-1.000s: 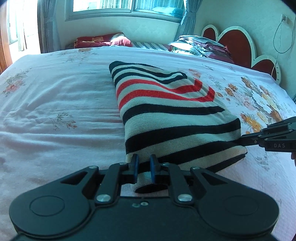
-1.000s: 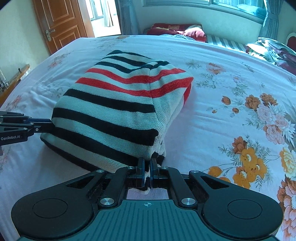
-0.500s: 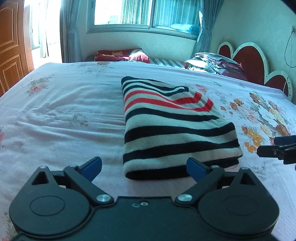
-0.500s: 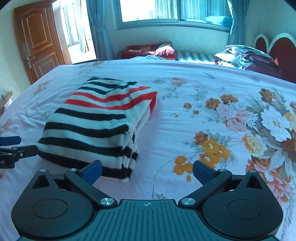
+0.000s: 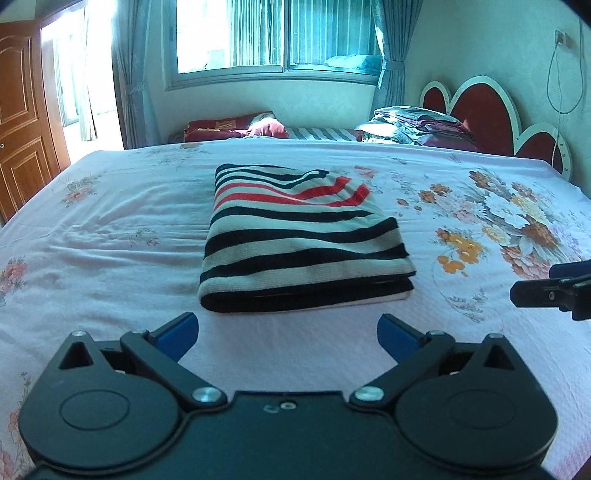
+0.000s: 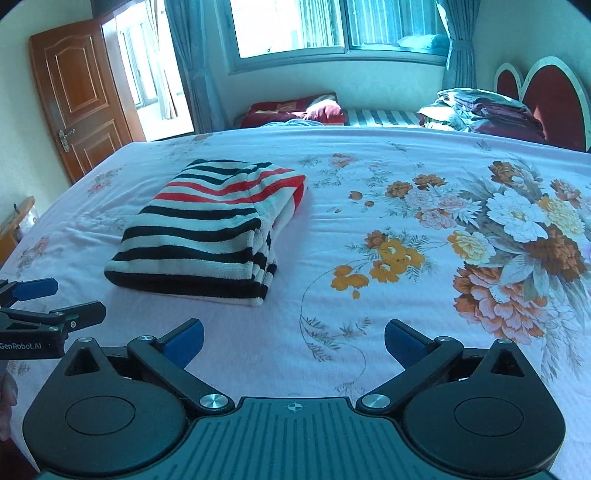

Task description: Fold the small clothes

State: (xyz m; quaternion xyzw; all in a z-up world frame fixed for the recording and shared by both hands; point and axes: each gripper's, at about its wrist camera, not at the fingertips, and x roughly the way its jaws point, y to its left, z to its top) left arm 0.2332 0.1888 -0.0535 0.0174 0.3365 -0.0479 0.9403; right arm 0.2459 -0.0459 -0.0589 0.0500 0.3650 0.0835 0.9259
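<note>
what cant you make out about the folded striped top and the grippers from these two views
- Striped garment: what kind it is; folded, so sleeves, neckline and inner layers are hidden in both views.
- Its far edge, left wrist view: foreshortened and hidden behind its own top layers.
- Right gripper, left wrist view: only the fingers show, the right edge cuts off the rest.
- Left gripper, right wrist view: the left edge cuts off its body.
- Bedding pile: separate items too small to tell.

Bright window glare, bluish cast, fisheye-bent edges.
</note>
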